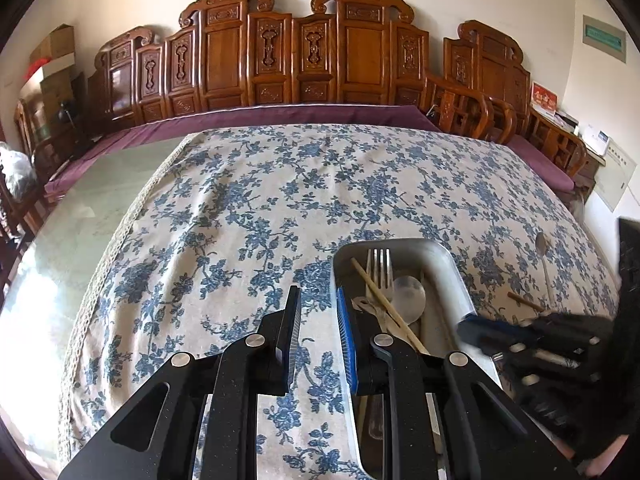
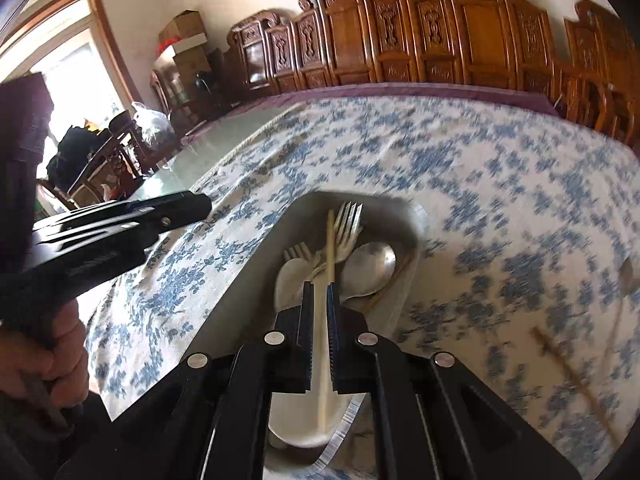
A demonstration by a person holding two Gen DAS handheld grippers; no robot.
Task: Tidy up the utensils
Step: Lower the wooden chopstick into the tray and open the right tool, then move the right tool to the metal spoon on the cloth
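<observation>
A white tray (image 1: 448, 264) on the floral tablecloth holds a fork (image 1: 379, 270), a white spoon (image 1: 409, 294) and a chopstick (image 1: 384, 304). My left gripper (image 1: 318, 312) is open and empty, just left of the tray. My right gripper (image 2: 319, 308) is shut on a pale chopstick (image 2: 329, 248) and holds it over the tray (image 2: 256, 256), above forks (image 2: 348, 224) and a metal spoon (image 2: 370, 266). The right gripper also shows in the left wrist view (image 1: 492, 330). A spoon (image 1: 543, 256) and a chopstick (image 1: 524, 301) lie on the cloth right of the tray.
The floral cloth (image 1: 280, 200) covers most of a glass table (image 1: 92, 208). Carved wooden chairs (image 1: 304, 52) line the far side. A blurred chopstick (image 2: 568, 376) lies on the cloth right of the tray in the right wrist view.
</observation>
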